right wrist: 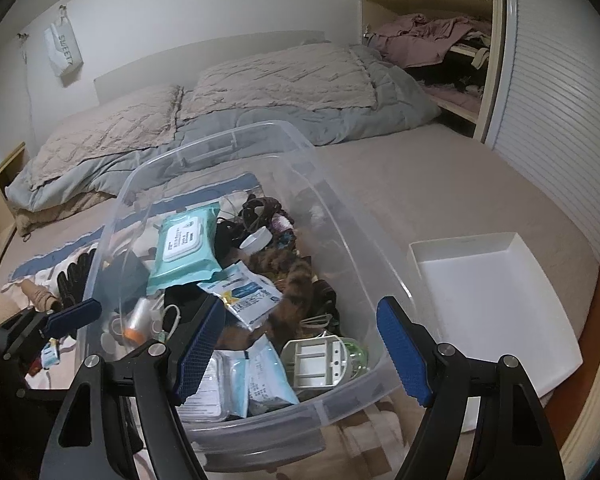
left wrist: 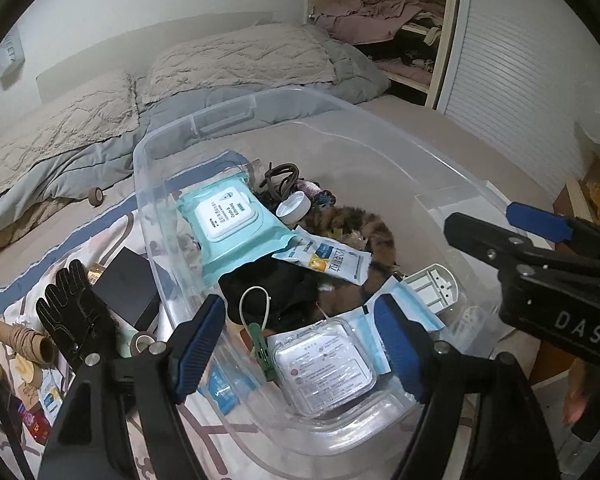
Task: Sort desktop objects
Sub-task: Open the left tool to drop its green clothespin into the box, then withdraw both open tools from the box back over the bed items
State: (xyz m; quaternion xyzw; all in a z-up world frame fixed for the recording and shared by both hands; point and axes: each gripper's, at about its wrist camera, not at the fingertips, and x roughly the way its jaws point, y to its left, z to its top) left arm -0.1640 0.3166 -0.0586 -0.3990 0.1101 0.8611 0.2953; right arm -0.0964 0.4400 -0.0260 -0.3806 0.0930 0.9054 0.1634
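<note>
Left gripper point(left wrist: 300, 344): jaws standing wide apart, gripping nothing, hovering over the near end of the clear plastic bin point(left wrist: 236, 106). Directly below and between its pads, lying loose in the bin: a clear flat case point(left wrist: 324, 368) with a printed label, a green clothes peg point(left wrist: 262, 350) with a white loop to its left, and blue-edged mask packets point(left wrist: 420, 312) to the right.

Right gripper point(right wrist: 300, 344): jaws likewise spread, empty, pointing down at the bin's near right corner.

Contents farther in: teal wipes pack point(left wrist: 228, 220), white round lid point(left wrist: 294, 205), white sachet point(left wrist: 332, 260), mottled brown furry item point(left wrist: 364, 224), black cloth point(left wrist: 276, 284), tangle of dark cords at the far end.

Step in hand, as judged: a drop into the bin appearing just finished, the next pickup pending. Doing it well is meaning lifting the left gripper clear of the bin wall before swinging left to the unsorted items, and closing on one item only.

Left view only: the unsorted items outside the bin on the near left, namely black glove point(left wrist: 74, 312), black box point(left wrist: 128, 284), tape roll point(left wrist: 142, 340), tan rolled item point(left wrist: 24, 340).

Right view only: white shallow tray point(right wrist: 496, 296), sitting empty just right of the bin, and a grey plastic bracket point(right wrist: 320, 360) in full.
</note>
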